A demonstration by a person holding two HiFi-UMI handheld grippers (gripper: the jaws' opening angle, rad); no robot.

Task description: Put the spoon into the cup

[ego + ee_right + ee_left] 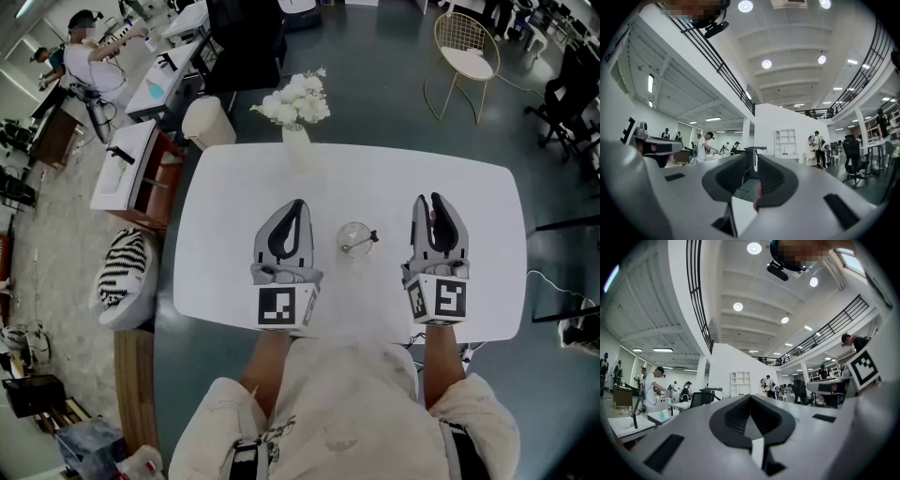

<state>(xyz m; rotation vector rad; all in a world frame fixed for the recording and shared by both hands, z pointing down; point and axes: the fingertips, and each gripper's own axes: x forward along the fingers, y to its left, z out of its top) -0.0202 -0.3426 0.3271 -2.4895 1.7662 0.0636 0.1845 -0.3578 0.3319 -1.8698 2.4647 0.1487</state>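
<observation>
A clear glass cup (352, 240) stands on the white table (225, 187), midway between my two grippers. The spoon (364, 241) rests in it, its dark handle end leaning out over the rim to the right. My left gripper (298, 202) hovers to the cup's left, its tips meeting and nothing held. In the left gripper view the left gripper (750, 398) points level across the room. My right gripper (432, 198) is right of the cup. In the right gripper view the right gripper (753, 164) shows a narrow gap between its jaws, with nothing in it.
A white vase of white flowers (296, 112) stands at the table's far edge. A striped stool (127, 267) sits by the table's left side and a gold wire chair (466, 52) beyond its far right. A person (89, 56) works at desks far left.
</observation>
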